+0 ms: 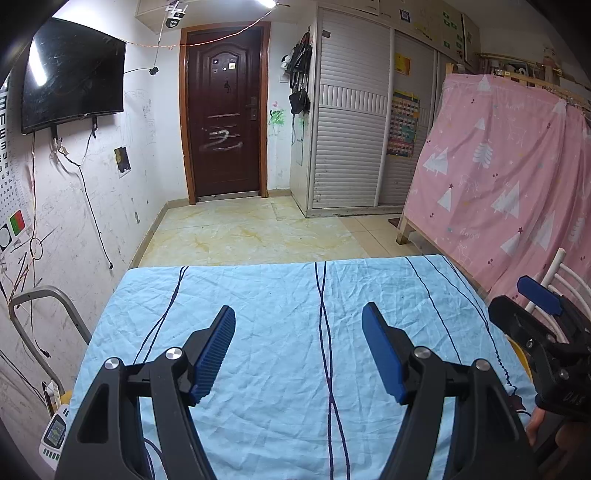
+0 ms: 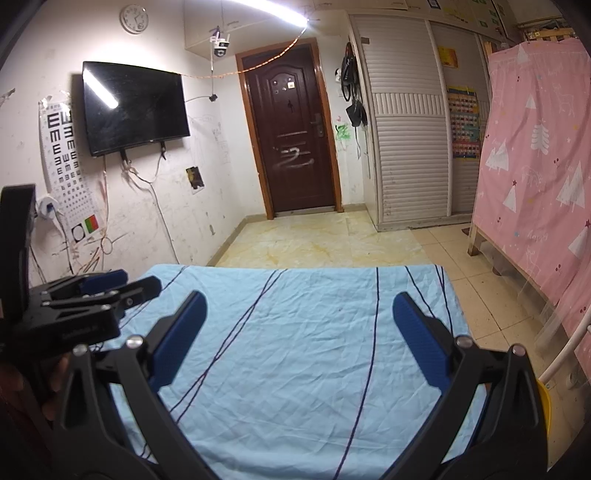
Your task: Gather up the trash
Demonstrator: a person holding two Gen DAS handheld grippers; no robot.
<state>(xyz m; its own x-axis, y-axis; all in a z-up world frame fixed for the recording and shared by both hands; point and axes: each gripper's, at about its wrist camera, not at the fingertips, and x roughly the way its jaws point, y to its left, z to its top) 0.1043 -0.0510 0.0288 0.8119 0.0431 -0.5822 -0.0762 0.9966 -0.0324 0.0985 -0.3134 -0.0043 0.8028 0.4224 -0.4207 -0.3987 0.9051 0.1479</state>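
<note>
Tiled floor [image 1: 243, 232] pale, marbled yellow, running from the table's far edge to a dark brown door [image 1: 224, 114] at 12 o'clock in both views. Louvred white wardrobe [image 1: 351, 140] at 1 o'clock, just beside the door wall. Pink tree-print curtain [image 1: 509, 173] at 2 to 3 o'clock, draped over a wooden frame. Black wall-mounted TV [image 1: 74, 74] at 10 o'clock, cables hanging below it; eye chart [image 2: 62, 147] just left of the TV in the right wrist view; round wall clock [image 2: 133, 18] at 11 o'clock there.

Light blue creased cloth [image 1: 280, 332] with thin dark lines spread over the table, filling the lower half of both views from 4 to 8 o'clock.

Left gripper [image 1: 298, 325] held above the cloth, jaws apart, nothing between the blue pads, bare cloth visible in the gap. Right gripper [image 2: 298, 314] likewise above the cloth, jaws spread wide, gap holding nothing. Each gripper visible in the other's view: right one at 4 o'clock in the left wrist view, left one at 9 o'clock in the right wrist view.

Trash: none identifiable on the cloth or on the visible floor in either view; location cannot be told.
</note>
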